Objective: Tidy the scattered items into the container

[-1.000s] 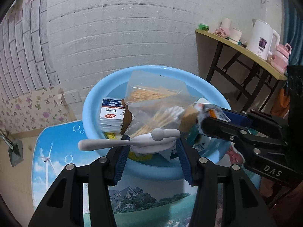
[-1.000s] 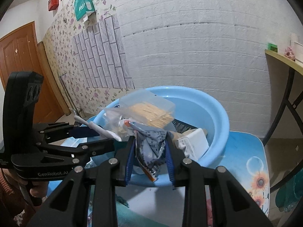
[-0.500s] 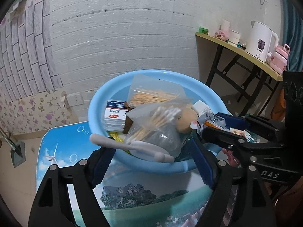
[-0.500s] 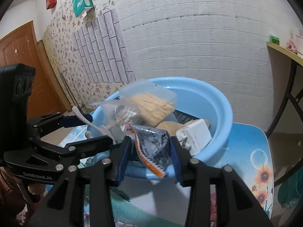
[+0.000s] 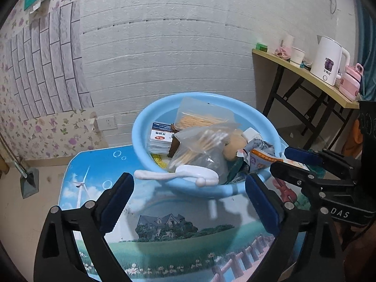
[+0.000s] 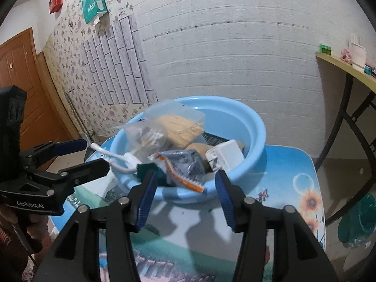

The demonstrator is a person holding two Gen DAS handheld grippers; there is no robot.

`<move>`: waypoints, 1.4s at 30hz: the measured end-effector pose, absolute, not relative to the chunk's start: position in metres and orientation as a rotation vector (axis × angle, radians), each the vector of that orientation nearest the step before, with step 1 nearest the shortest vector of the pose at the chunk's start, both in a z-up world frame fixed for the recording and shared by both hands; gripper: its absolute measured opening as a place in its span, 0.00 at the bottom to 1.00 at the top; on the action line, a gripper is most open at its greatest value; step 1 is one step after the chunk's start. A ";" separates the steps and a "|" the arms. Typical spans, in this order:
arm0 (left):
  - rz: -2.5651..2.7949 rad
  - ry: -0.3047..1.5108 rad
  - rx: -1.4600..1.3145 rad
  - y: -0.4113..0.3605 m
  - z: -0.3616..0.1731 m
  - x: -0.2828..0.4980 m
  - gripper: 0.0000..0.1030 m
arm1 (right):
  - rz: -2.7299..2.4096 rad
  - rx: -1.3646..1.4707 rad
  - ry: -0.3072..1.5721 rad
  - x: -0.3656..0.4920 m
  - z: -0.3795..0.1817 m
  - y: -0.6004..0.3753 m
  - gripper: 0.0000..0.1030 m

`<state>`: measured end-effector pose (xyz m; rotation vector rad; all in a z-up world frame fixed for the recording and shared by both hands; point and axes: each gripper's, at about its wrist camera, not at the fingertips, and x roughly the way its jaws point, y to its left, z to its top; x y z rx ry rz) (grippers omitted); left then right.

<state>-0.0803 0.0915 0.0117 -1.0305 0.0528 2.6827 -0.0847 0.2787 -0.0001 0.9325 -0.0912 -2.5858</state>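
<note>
A blue basin [image 5: 141,127] stands on the picture-printed table [image 5: 164,235], piled with a bag of cotton swabs [image 5: 202,145], a bag of toothpicks [image 5: 202,117], a labelled white box [image 5: 161,137] and a white charger [image 6: 225,157]. A white brush [image 5: 178,176] lies across the basin's near rim. My left gripper [image 5: 189,185] is just short of it, its jaws opening wide with nothing between them. A grey-and-orange snack packet [image 6: 183,166] rests on the rim between the opening jaws of my right gripper [image 6: 185,178]; the pads stand off it on both sides.
A side table at the right carries a white kettle [image 5: 327,61], a pink bottle [image 5: 351,84] and cups. A brown door [image 6: 18,75] is on the far left. A white brick wall is close behind the basin. A hand [image 6: 33,230] holds the left gripper's handle.
Both grippers have opened and drawn back from the basin. The left one let go of the white brush, the right one of the snack packet; both items now lie on the basin's rim.
</note>
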 end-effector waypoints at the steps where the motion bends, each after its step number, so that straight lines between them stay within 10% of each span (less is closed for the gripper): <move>1: 2.688 0.060 -1.027 0.092 0.013 -0.078 0.93 | -2.586 0.933 -0.085 -0.082 0.000 0.278 0.49; 11: 2.745 0.087 -0.969 0.084 0.031 -0.050 0.96 | -2.611 0.885 -0.060 -0.055 0.018 0.266 0.50; 27: 2.801 0.040 -0.975 0.070 0.039 -0.031 0.99 | -2.697 0.890 -0.158 -0.039 0.027 0.260 0.92; 42: 2.792 0.007 -0.966 0.072 0.038 -0.029 1.00 | -2.753 0.889 -0.151 -0.034 0.034 0.264 0.94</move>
